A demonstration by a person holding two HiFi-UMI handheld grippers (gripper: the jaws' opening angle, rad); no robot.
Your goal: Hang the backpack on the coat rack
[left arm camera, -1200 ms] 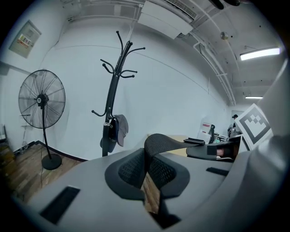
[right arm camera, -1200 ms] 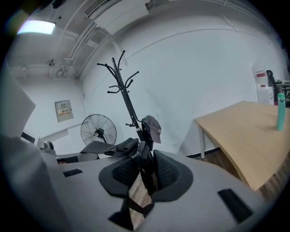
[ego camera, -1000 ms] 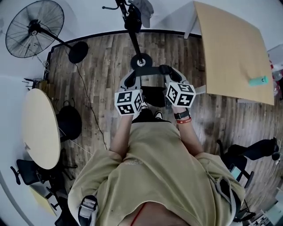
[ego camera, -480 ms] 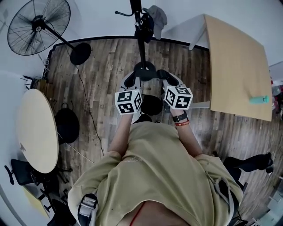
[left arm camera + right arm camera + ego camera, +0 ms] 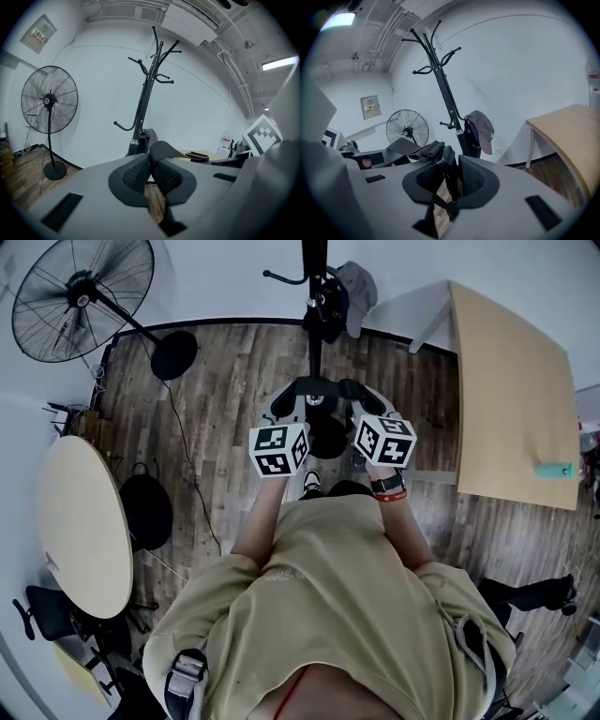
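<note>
Wooden floor [image 5: 225, 381] covered the room. A rectangular bench [image 5: 511, 381] stood at the right, and a pedestal fan [image 5: 80, 292] at the far left by the wall. The coat rack [image 5: 314, 296] stood upright against the wall, straight ahead of the person.

The backpack [image 5: 326, 435] was black. It hung off the floor between and below the two tongs, on the near side of the rack's base and apart from the hooks.

The left tongs [image 5: 151, 161] were clamped on a black webbing strap [image 5: 165, 147] of the backpack. The right tongs [image 5: 454, 164] were clamped on a padded black strap section [image 5: 446, 161], which ran down between the pads. Both tongs pointed toward the rack.

A grey cap [image 5: 483, 129] hung on a lower hook of the rack.
</note>
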